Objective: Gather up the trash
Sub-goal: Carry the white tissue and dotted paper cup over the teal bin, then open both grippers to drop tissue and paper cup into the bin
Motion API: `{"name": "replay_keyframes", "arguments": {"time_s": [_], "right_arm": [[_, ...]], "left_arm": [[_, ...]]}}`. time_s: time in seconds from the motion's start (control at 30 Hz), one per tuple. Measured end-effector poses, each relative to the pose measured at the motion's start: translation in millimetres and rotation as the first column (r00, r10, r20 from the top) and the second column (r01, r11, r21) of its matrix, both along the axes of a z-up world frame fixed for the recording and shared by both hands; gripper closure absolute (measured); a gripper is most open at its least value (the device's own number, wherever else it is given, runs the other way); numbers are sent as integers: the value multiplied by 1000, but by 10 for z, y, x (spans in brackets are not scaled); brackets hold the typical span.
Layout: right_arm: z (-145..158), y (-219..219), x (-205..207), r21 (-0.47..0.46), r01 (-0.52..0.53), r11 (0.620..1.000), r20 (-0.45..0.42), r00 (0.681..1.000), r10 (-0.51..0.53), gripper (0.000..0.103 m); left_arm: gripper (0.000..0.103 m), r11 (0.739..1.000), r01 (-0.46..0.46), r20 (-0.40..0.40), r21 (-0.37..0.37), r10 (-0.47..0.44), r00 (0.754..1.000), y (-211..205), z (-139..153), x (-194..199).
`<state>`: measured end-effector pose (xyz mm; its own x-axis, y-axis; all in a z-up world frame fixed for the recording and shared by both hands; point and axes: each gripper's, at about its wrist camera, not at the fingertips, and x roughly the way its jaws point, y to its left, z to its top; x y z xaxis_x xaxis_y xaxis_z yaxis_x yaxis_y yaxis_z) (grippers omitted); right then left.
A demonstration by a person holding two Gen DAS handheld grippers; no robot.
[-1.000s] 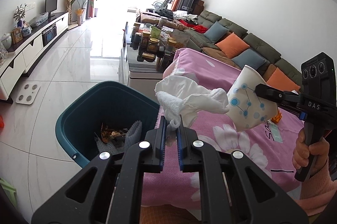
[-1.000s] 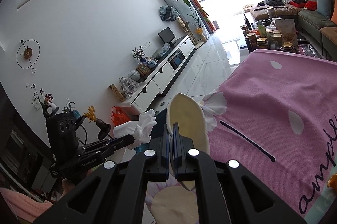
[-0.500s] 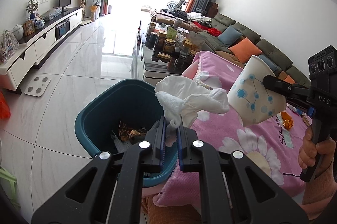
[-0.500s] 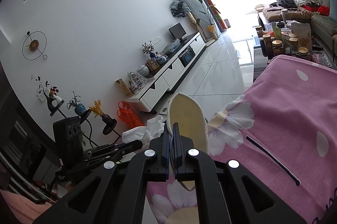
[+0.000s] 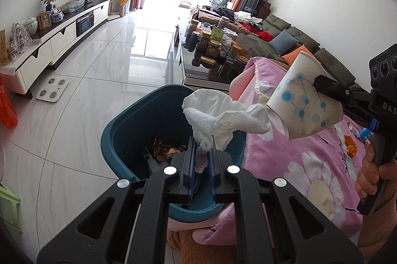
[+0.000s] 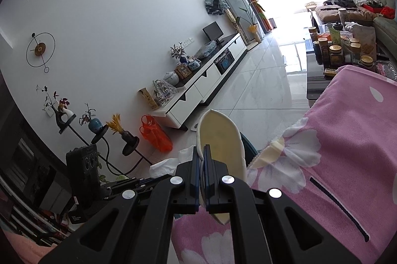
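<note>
Bright living room, glossy white floor tiles [image 5: 82, 95], and we start close in: the left gripper [image 5: 201, 162] is clamped on a crumpled white tissue [image 5: 223, 115], which billows up at twelve o'clock from its tips. Directly under it sits the teal trash bin [image 5: 129, 140], scraps already inside. At three o'clock the right gripper [image 5: 320, 86] pinches the wall of a squashed paper cup [image 5: 302, 105] with blue dots, above the near edge of the pink flowered blanket [image 5: 310, 177]. From the right wrist view, the right gripper [image 6: 201, 173] has its pads pressed tight on the cup's rim [image 6: 220, 137]. Farther off at one o'clock, jars [image 5: 213, 48] crowd a dark coffee table, sofa [image 5: 297, 41] beyond.
</note>
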<state>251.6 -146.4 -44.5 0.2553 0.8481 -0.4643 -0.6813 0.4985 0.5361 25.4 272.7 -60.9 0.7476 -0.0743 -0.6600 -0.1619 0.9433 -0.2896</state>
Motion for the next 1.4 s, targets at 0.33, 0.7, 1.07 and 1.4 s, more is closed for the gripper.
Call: {"name": "replay_keyframes", "arguments": {"time_s": [0.33,0.7,1.07,1.4], "right_arm": [[-43,194,62,-19,-15,1000,-6,1000,15,101],[-114,467,91,-66,-36,997,-19,999,34,101],[-257,748,145,-131,-53,990,-41,998,48,100],[-331,852,139,-163,-52,985,-50,998,44,96]], "left_arm": [[93,999,-36,-42,-7,36,998,102,-166,80],[93,998,-62,-89,-13,61,994,150,-303,243],[92,997,-75,-120,-23,71,990,133,-435,379],[78,994,-94,-132,-50,86,988,155,-564,444]]}}
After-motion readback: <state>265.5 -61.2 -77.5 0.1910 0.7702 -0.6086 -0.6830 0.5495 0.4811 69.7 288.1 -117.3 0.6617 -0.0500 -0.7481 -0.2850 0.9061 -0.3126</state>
